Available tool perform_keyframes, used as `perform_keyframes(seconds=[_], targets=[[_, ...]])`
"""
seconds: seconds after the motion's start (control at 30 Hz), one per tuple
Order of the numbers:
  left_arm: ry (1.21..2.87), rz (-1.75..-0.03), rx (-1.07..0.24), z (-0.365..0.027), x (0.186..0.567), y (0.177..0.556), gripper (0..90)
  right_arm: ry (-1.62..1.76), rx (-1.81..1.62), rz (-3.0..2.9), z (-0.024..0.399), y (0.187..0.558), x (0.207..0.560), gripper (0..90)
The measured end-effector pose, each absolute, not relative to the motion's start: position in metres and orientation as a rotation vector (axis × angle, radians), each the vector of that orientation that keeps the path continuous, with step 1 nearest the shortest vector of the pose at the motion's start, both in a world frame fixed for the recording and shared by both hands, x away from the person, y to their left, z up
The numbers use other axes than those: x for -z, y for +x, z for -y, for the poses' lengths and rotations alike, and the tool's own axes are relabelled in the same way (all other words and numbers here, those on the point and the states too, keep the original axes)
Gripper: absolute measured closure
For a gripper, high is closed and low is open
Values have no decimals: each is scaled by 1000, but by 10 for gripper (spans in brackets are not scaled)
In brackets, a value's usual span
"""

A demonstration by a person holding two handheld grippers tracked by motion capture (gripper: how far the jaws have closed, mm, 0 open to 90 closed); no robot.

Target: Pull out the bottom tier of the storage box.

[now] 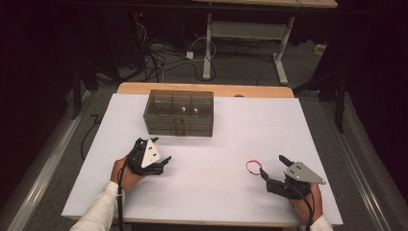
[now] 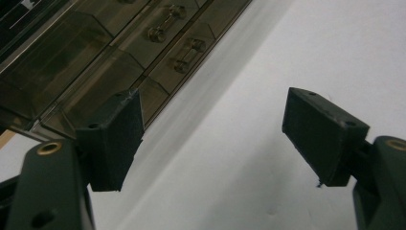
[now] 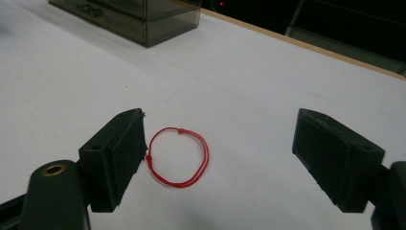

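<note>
A thin red string loop (image 1: 252, 167) (image 3: 178, 156) lies flat on the white table (image 1: 226, 139), right of centre. My right gripper (image 1: 272, 168) (image 3: 218, 160) is open just behind it, the loop resting close to its left jaw. A smoky clear drawer box (image 1: 179, 112) (image 2: 100, 52) (image 3: 129, 14) stands at the back centre, its small drawers with handles closed. My left gripper (image 1: 162, 162) (image 2: 213, 139) is open in front of the box, tilted, with nothing between its jaws.
The table's wooden far edge (image 1: 207, 88) shows behind the box. Beyond it lie floor cables (image 1: 159, 57) and the legs of another desk (image 1: 208, 48). A person's hands and white sleeves (image 1: 103, 207) come in at the near edge.
</note>
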State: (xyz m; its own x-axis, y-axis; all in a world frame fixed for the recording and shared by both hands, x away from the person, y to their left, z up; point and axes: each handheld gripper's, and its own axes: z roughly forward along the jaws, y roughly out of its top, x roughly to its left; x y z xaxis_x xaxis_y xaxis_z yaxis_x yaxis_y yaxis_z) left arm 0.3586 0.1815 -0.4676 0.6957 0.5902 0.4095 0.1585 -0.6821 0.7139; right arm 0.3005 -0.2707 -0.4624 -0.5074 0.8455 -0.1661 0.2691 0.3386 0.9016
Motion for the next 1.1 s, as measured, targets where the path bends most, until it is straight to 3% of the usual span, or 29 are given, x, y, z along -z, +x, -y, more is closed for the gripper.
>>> perform_keyframes(seconds=[1.1], targets=[[2334, -522, -1000, -153, 485, 393, 301, 952, -1129, -1983, 268, 301, 463, 211]])
